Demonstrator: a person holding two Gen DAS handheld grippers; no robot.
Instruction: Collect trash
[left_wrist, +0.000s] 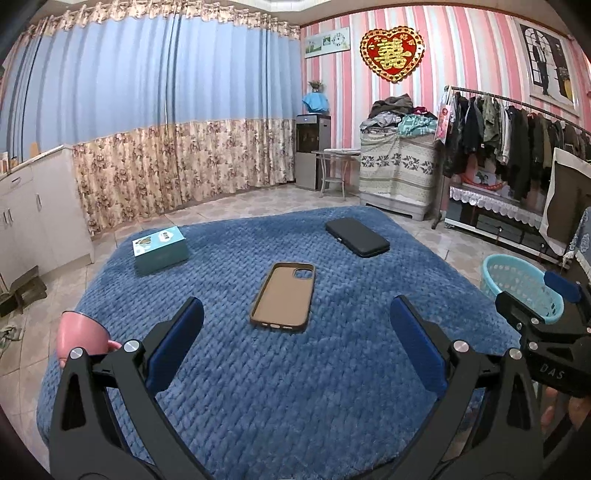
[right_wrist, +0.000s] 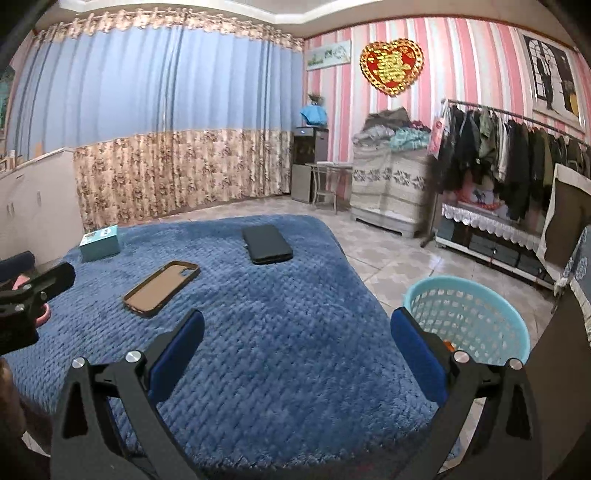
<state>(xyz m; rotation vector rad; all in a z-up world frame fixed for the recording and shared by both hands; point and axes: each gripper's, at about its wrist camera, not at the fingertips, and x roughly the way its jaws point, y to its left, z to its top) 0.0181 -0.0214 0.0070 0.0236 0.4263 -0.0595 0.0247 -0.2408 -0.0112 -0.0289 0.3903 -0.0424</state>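
A blue quilted table cover (left_wrist: 280, 387) carries a brown phone case (left_wrist: 283, 297), a black case (left_wrist: 357, 236) farther back and a teal box (left_wrist: 160, 250) at the back left. My left gripper (left_wrist: 295, 343) hovers open just short of the brown phone case, nothing between its blue pads. In the right wrist view my right gripper (right_wrist: 297, 350) stands open over the cover's right part, with the brown phone case (right_wrist: 161, 282) ahead to the left. A light blue mesh basket (right_wrist: 467, 317) stands on the floor at the right; something orange shows inside it.
A pink cup (left_wrist: 79, 338) sits at the cover's left edge. White cabinets (left_wrist: 37, 210) line the left wall. A clothes rack (left_wrist: 517, 140), a covered chest (left_wrist: 397, 166) and a small stool (left_wrist: 334, 173) stand beyond on the tiled floor.
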